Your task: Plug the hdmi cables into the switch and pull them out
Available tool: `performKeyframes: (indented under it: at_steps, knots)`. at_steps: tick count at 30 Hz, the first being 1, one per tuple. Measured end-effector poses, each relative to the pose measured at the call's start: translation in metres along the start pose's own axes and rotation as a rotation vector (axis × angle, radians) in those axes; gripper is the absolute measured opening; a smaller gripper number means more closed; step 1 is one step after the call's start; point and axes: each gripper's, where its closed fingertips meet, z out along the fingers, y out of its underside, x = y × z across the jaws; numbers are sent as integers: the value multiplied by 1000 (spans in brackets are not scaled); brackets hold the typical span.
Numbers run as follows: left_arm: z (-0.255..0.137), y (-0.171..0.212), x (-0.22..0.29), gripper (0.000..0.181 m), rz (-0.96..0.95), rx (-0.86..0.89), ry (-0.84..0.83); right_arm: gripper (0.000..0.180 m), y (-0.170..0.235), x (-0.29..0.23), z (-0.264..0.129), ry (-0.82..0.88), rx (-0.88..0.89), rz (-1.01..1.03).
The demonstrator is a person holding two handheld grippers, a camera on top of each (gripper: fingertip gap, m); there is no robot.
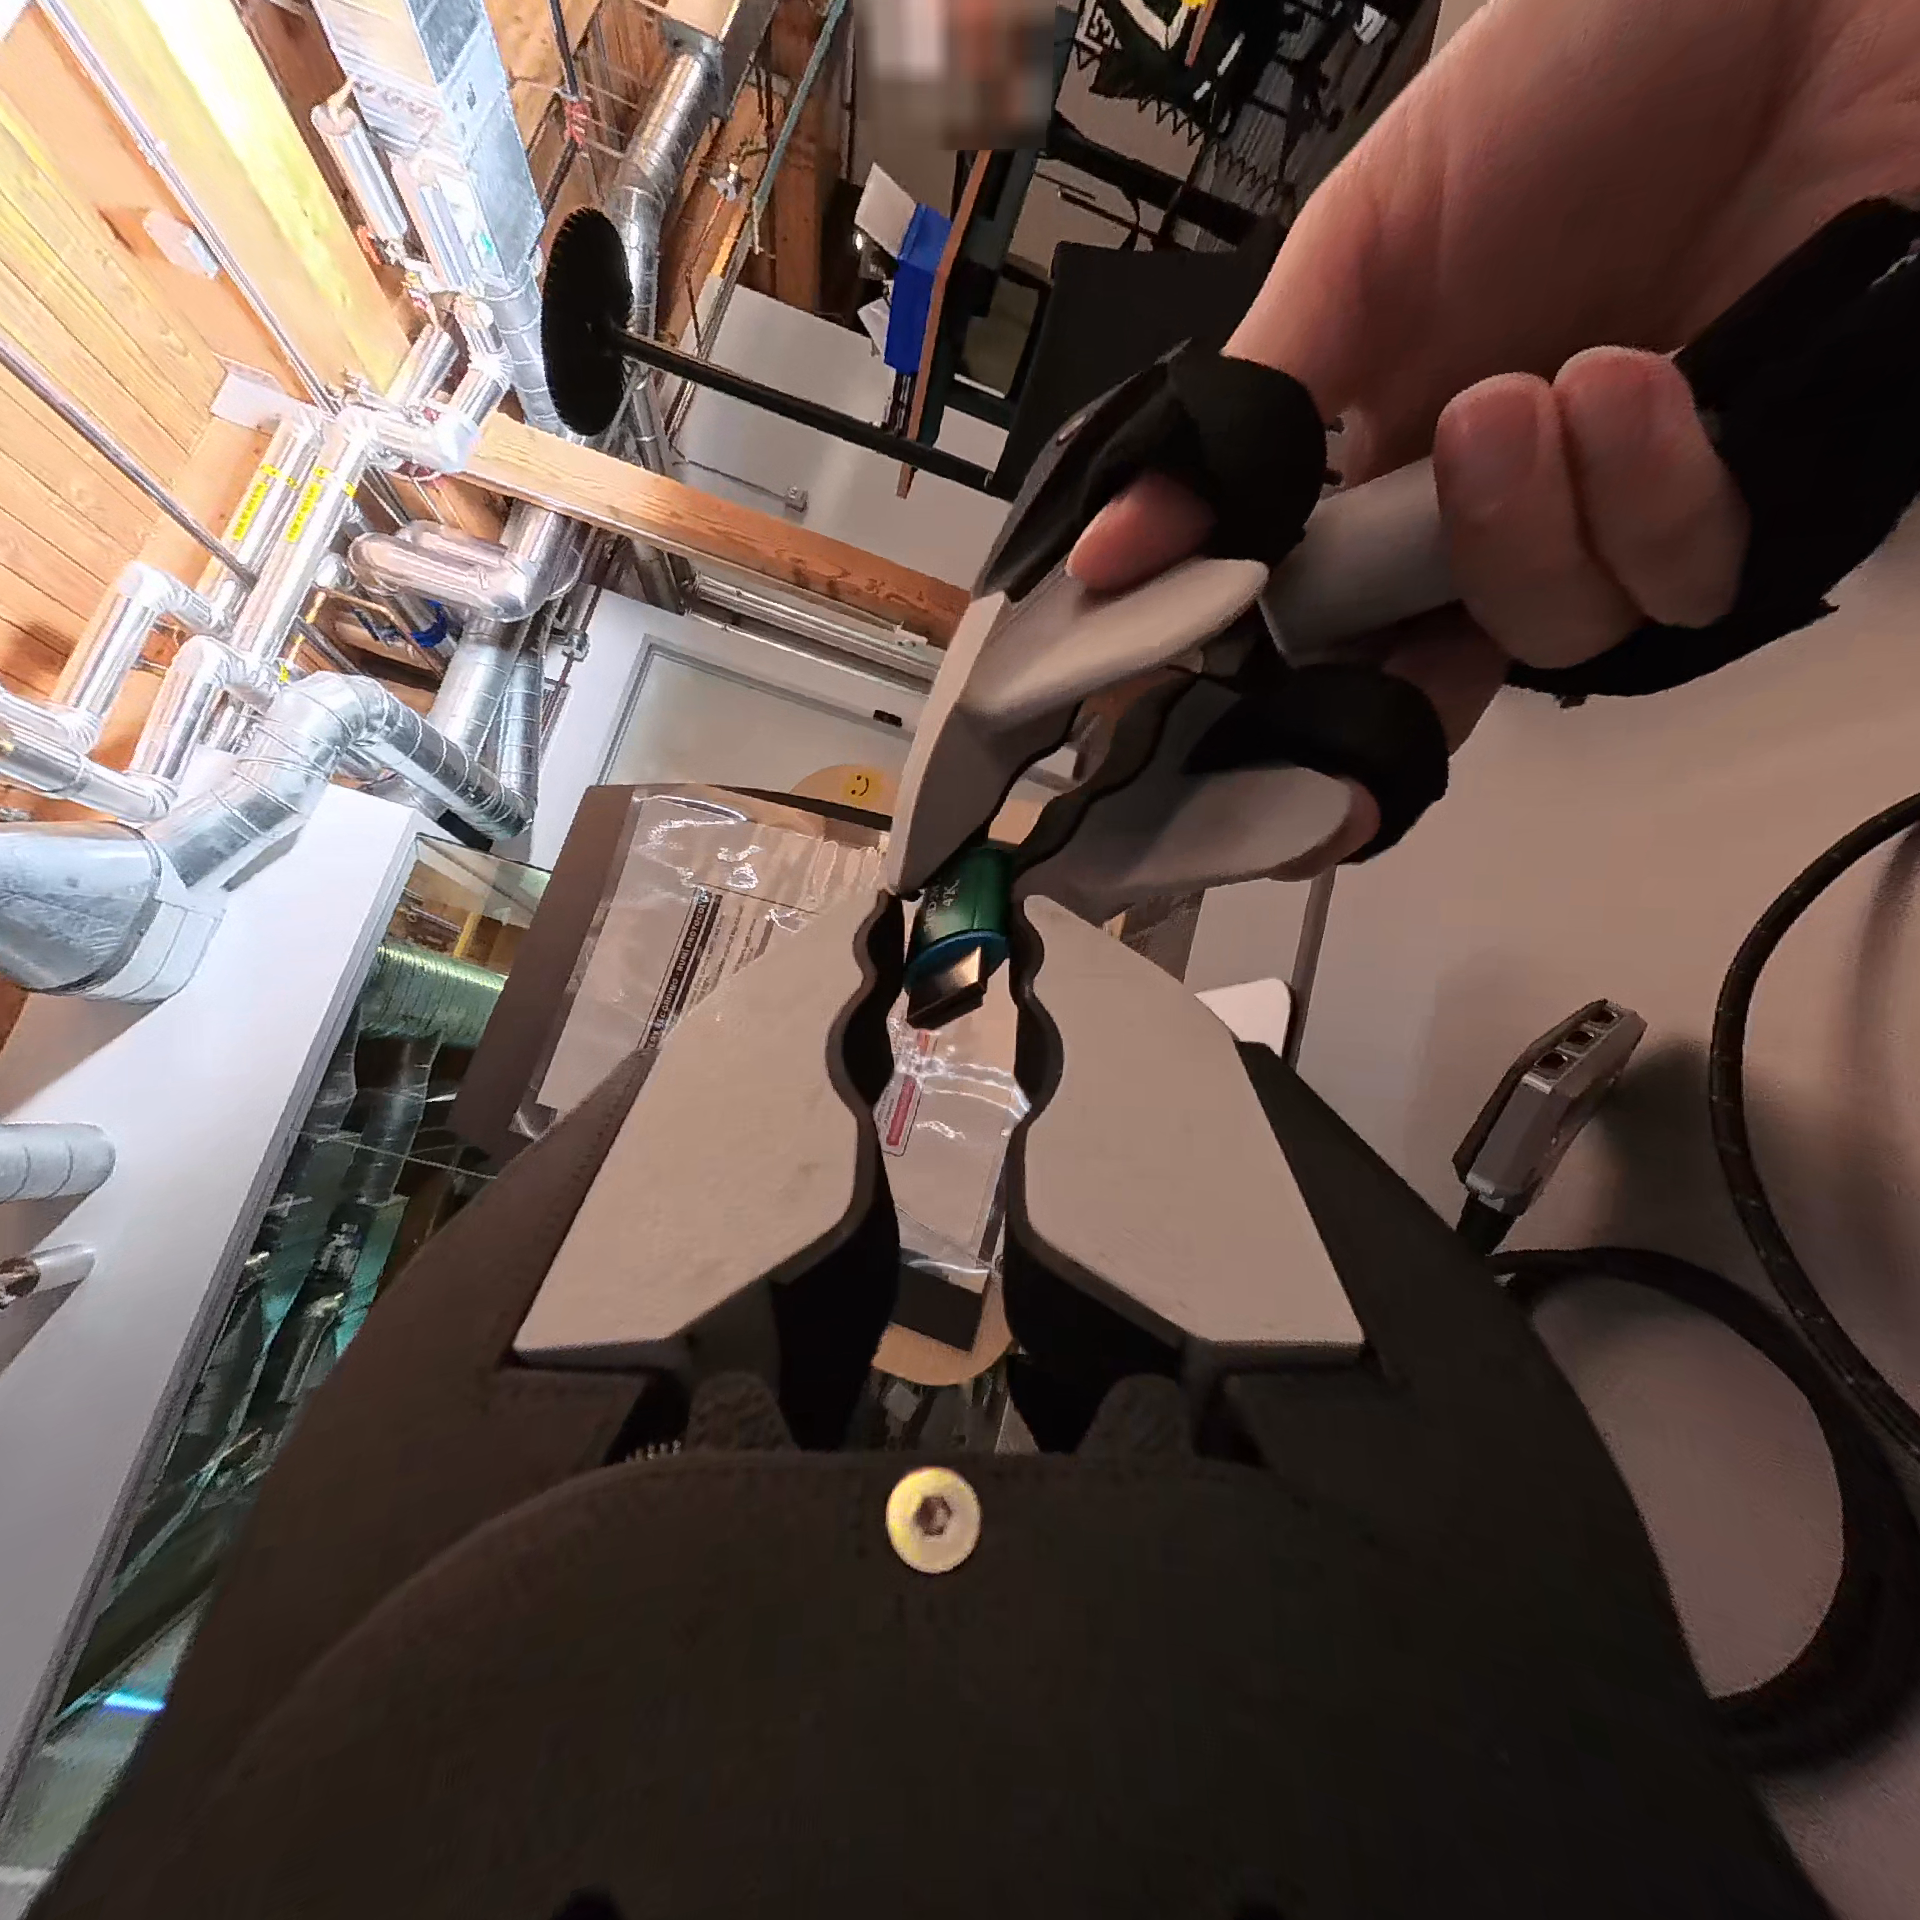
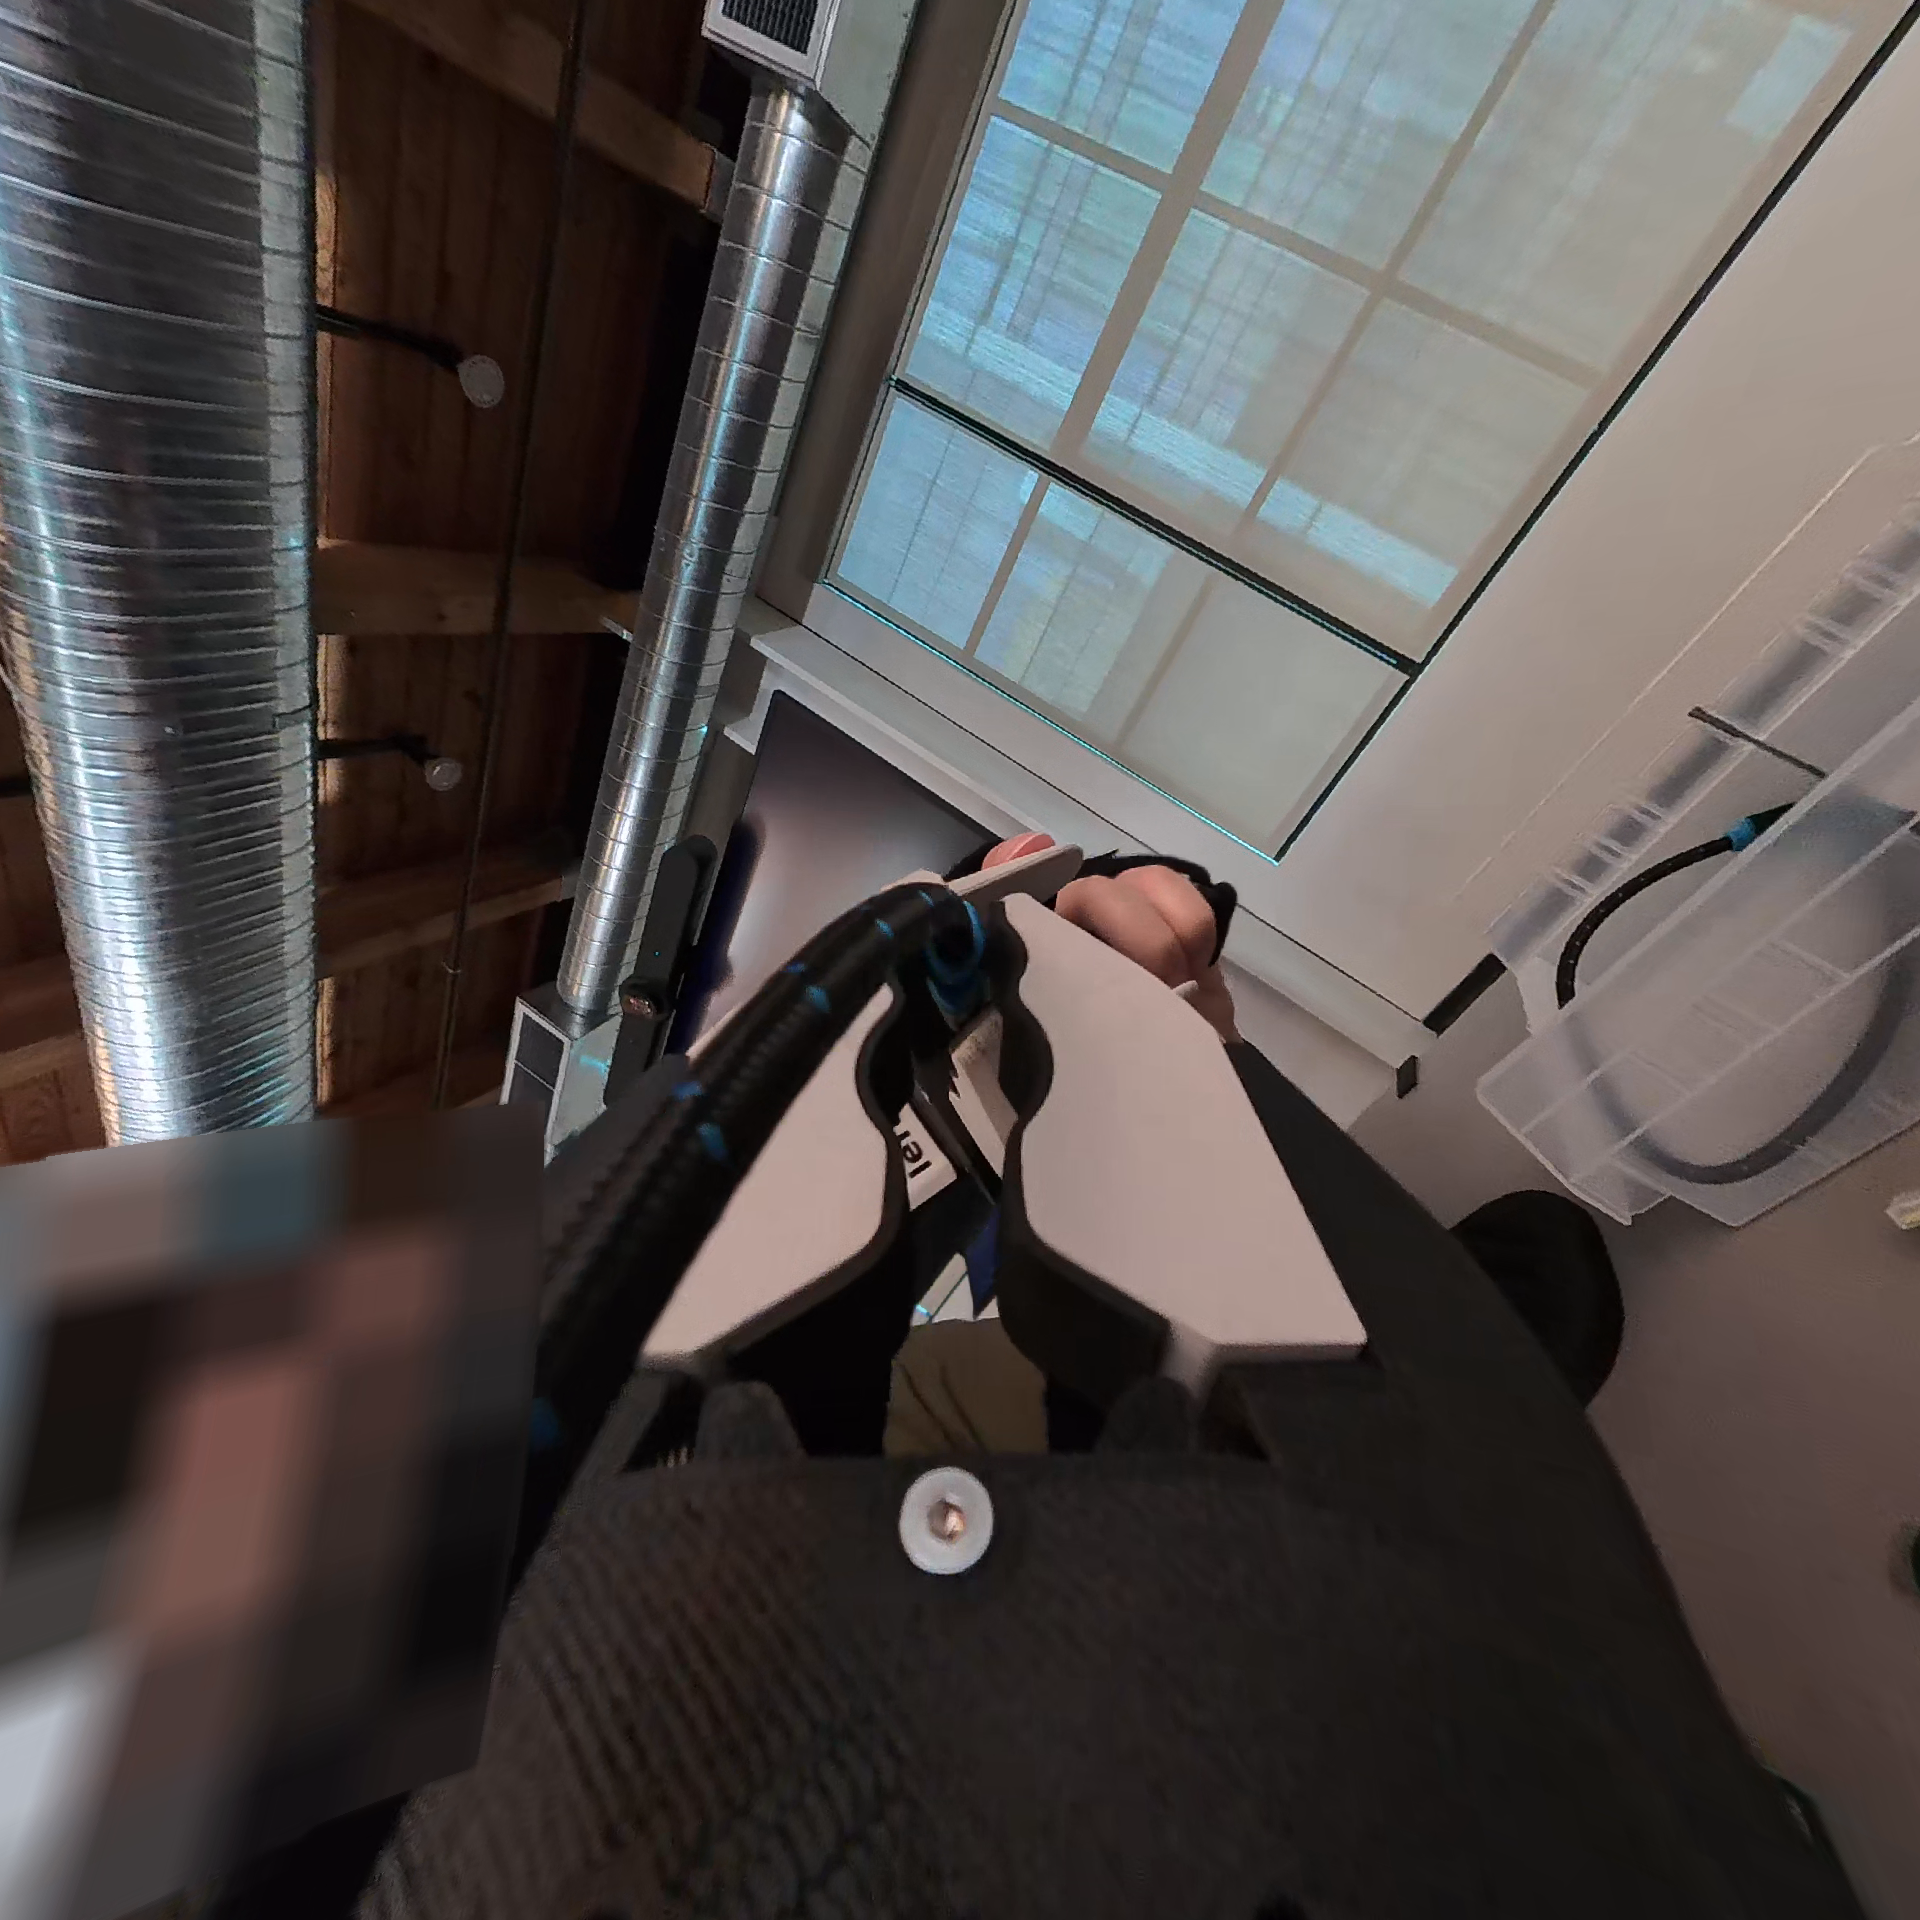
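Note:
My right gripper (image 1: 977,862) comes in from the upper right, held in a gloved hand (image 1: 1558,468), and is shut on a green and blue HDMI plug (image 1: 961,935). The plug's metal end points down between the fingertips of my left gripper (image 1: 961,920), which stand open on either side with a thin gap. In the right wrist view my right gripper (image 2: 951,940) holds the plug's blue strain relief (image 2: 948,971), and the black cable (image 2: 769,1029) runs off to the lower left. The grey HDMI switch (image 1: 1548,1101) lies on the white table, ports showing, to the right of both grippers.
A thick black cable (image 1: 1745,1039) loops over the white table (image 1: 1621,831) near the switch. A black box with clear plastic bags (image 1: 717,935) stands behind the grippers. A clear plastic bin (image 2: 1714,987) with a black cable in it sits at the right.

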Motion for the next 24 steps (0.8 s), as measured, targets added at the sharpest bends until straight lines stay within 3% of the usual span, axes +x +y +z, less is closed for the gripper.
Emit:
performKeyframes:
  at_steps: [16,19,24]
  knots:
    - [6,12,7,18,-1,-71,44,9,-8,11,-9,-75,-6,56]
    - [3,11,2,18,-57,-55,51,3,-10,7,-9,-92,-4,18]
    - [-5,-1,-11,19,-209,26,60,20,-6,-14,-5,-146,-45,-201]
